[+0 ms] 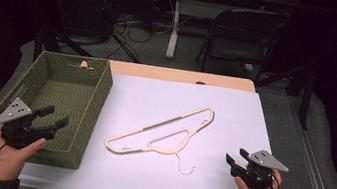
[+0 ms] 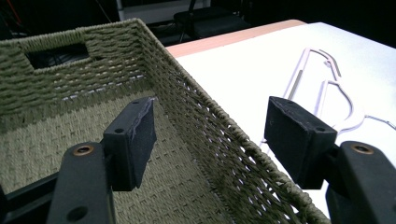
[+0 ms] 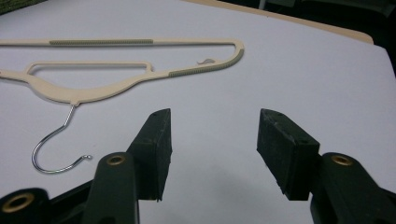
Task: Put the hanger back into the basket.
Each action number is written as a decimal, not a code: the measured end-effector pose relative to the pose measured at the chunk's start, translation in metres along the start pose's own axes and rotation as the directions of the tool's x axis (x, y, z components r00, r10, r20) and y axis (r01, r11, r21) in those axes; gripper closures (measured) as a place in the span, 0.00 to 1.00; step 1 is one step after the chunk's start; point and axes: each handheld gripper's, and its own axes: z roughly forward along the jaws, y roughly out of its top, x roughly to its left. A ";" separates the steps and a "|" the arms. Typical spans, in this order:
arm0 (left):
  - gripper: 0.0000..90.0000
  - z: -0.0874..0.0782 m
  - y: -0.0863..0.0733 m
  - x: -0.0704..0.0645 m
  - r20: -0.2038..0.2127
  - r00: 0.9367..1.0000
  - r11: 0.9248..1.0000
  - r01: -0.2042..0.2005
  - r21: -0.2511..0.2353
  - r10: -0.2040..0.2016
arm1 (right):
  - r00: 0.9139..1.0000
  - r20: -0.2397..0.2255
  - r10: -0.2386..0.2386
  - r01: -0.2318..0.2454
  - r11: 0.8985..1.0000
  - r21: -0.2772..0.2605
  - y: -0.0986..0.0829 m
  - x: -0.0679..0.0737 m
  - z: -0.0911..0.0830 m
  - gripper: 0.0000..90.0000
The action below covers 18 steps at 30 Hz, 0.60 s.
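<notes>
A cream plastic hanger (image 1: 163, 130) with a metal hook (image 1: 186, 168) lies flat on the white sheet in the middle of the table. Its hook (image 3: 58, 148) points toward the person's side. My left gripper (image 1: 54, 117) is open, held over the near right rim of the green woven basket (image 1: 102, 84), nothing between its jaws. From the left gripper view the basket wall (image 2: 219, 130) runs between the two pads and the hanger (image 2: 327, 88) lies beyond. My right gripper (image 1: 235, 157) is open and empty, just right of the hanger (image 3: 135, 74).
The woven basket stands on the table's left side and looks empty inside. The white sheet (image 1: 234, 114) covers most of the tabletop. A folding chair (image 1: 241, 34) and cables sit on the floor behind the table.
</notes>
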 end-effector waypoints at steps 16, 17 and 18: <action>0.40 -0.002 0.017 -0.013 0.076 0.997 1.000 -0.001 -0.012 0.002 | 0.981 -0.108 -0.162 0.171 0.982 0.078 0.045 0.004 -0.006 0.60; 0.40 -0.001 0.019 -0.013 0.074 0.997 1.000 -0.002 -0.008 0.002 | 0.979 -0.129 -0.161 0.171 0.982 0.073 0.053 0.004 -0.007 0.63; 0.40 0.001 0.021 -0.014 0.071 0.997 1.000 0.005 -0.007 -0.005 | 0.975 -0.147 -0.165 0.176 0.982 0.065 0.061 0.004 -0.007 0.63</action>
